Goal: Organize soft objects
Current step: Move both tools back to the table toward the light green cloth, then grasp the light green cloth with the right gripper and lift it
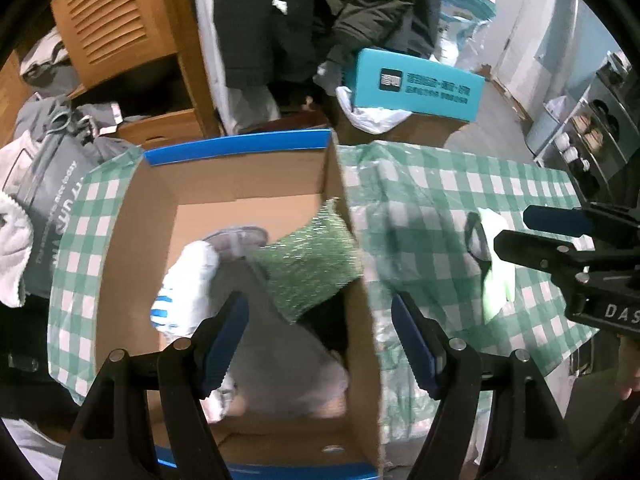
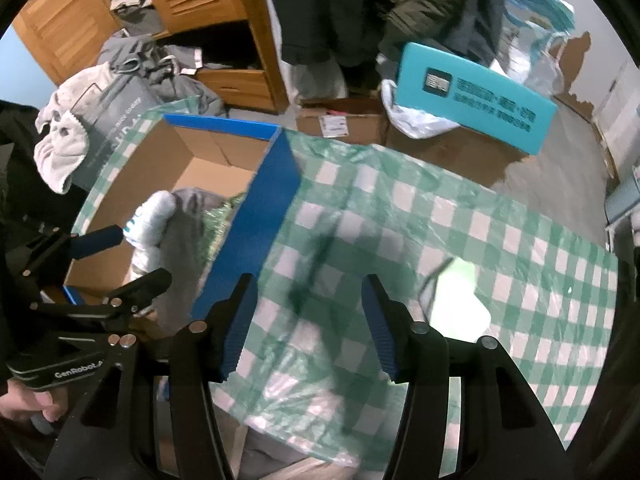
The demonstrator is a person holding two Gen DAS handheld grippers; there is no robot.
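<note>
An open cardboard box (image 1: 236, 146) with a blue rim stands on the green checked tablecloth (image 1: 440, 200). Inside lie a white sock with blue stripes (image 1: 188, 280), a grey cloth (image 1: 280, 352) and a green scrub pad (image 1: 308, 268). My left gripper (image 1: 320, 304) hangs open over the box's right wall, holding nothing. A pale green and grey soft item (image 2: 460, 300) lies on the tablecloth (image 2: 400, 208), right of my right gripper (image 2: 310, 284), which is open and empty above the cloth. The box (image 2: 260, 220) sits to its left, with the left gripper (image 2: 136, 258) over it.
A teal carton (image 2: 476, 100) rests on cardboard boxes (image 2: 344, 120) on the floor beyond the table. A wooden cabinet (image 2: 208, 8), a grey bag (image 1: 52, 184) with towels and hanging dark jackets (image 1: 280, 12) stand behind. A shoe rack (image 1: 592, 132) is at the far right.
</note>
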